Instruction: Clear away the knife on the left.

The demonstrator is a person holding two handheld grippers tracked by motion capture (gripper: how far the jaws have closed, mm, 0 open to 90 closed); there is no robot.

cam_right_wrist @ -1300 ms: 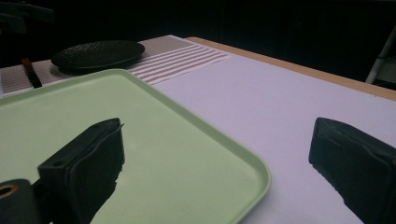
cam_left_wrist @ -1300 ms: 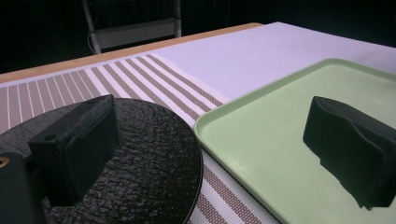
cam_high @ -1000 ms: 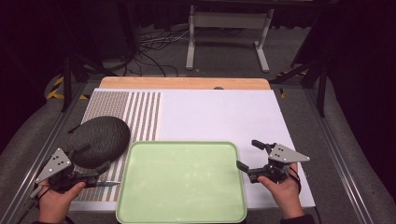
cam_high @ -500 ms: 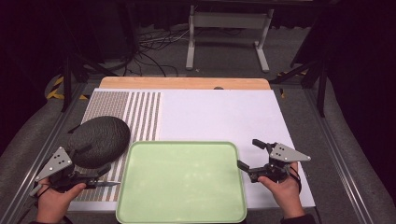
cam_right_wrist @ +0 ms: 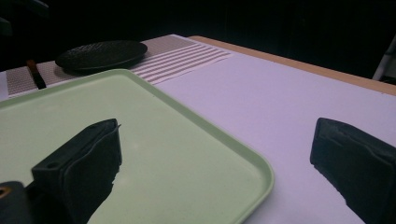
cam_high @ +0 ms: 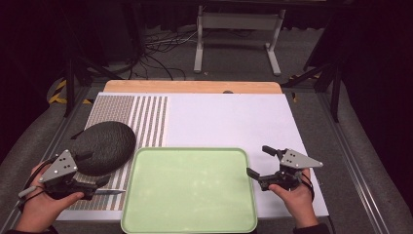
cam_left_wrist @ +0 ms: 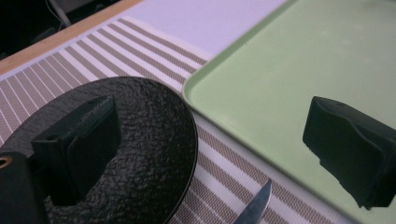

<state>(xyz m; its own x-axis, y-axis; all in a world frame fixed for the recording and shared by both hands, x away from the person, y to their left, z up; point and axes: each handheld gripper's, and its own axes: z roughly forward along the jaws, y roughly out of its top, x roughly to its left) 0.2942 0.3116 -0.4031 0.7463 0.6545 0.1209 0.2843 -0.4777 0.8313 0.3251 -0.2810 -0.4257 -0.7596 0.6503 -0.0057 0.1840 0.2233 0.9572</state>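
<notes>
— Where did the two claws sit?
— The left claw (cam_high: 100, 181) rested at the surface's (cam_high: 229, 117) seven o'clock, jaws spread wide, gripping nothing, a knife blade (cam_left_wrist: 254, 207) beneath it. The right claw (cam_high: 259, 162), equally agape and bare, hovered at four o'clock.
— And between them?
— A green tray (cam_high: 190, 190) at six o'clock; a black textured plate (cam_high: 104, 146) lay on the striped mat (cam_high: 146, 119) at nine.

We see just the tip of a knife (cam_left_wrist: 256, 207); the picture's bottom edge cuts off the rest of it.
</notes>
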